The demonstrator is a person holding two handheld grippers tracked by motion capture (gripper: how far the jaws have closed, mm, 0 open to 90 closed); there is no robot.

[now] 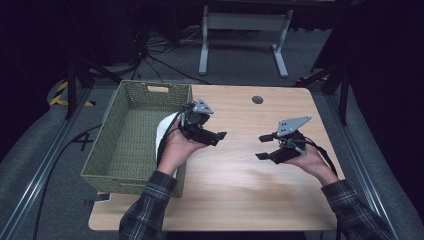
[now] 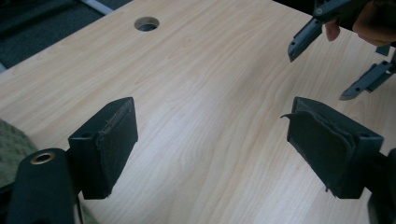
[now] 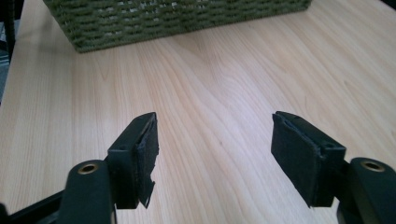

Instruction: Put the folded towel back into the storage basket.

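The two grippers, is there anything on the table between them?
No. Between the left gripper and the right gripper, the high view shows just bare wooden table.

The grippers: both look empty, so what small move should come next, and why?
Probably turn the left gripper back to the basket. Both it and the right gripper stand open and empty over bare table, and something white shows at the basket's near wall.

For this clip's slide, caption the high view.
Two open grippers, left and right, face each other over a wooden table beside a basket.
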